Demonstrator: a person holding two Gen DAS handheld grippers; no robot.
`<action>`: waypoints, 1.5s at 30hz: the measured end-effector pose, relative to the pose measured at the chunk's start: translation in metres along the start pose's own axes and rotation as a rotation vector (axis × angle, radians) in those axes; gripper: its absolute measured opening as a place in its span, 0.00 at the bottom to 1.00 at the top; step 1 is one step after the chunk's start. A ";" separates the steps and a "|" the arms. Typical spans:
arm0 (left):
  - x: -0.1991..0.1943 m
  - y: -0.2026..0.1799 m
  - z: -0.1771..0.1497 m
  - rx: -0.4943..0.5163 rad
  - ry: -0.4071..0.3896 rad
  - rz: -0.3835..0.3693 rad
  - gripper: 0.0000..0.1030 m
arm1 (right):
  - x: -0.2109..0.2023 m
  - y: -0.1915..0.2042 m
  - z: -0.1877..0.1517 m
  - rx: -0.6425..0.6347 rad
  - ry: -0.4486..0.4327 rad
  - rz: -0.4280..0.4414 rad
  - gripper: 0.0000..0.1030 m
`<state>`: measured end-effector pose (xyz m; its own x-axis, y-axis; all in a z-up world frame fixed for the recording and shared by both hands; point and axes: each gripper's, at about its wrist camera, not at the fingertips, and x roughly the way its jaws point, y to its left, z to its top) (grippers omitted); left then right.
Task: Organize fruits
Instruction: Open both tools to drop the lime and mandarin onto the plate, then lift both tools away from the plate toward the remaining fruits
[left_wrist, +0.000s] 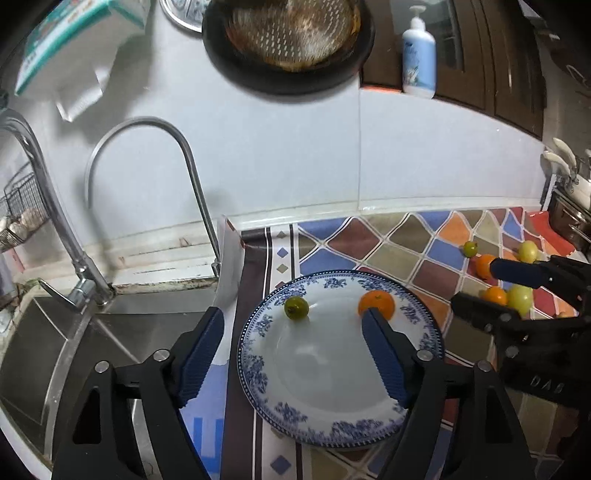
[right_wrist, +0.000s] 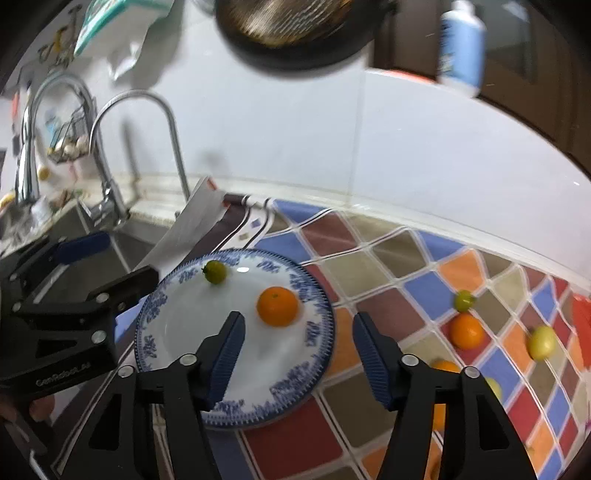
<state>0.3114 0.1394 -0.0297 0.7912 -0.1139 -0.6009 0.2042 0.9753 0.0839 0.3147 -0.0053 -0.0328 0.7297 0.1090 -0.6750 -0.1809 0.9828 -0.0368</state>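
A blue-and-white plate lies on the patterned counter and holds an orange and a small green fruit. My left gripper is open and empty above the plate's left part. My right gripper is open and empty over the plate's right rim; it also shows in the left wrist view. On the counter to the right lie loose fruits: an orange, a small green one, a yellow one and another orange.
A sink with a curved tap lies to the left of the plate. A dark pan and a soap bottle show near the wall above. A metal pot stands at the far right.
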 end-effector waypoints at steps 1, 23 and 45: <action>-0.005 -0.002 -0.001 0.003 -0.007 -0.003 0.77 | -0.009 -0.002 -0.002 0.014 -0.014 -0.013 0.61; -0.109 -0.089 -0.017 0.012 -0.171 -0.013 0.92 | -0.144 -0.055 -0.054 0.097 -0.193 -0.141 0.78; -0.094 -0.210 -0.034 0.148 -0.142 -0.157 0.92 | -0.176 -0.155 -0.113 0.090 -0.187 -0.212 0.78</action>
<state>0.1741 -0.0485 -0.0180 0.8141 -0.2975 -0.4988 0.4048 0.9065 0.1201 0.1401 -0.1935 0.0086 0.8551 -0.0833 -0.5118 0.0423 0.9949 -0.0912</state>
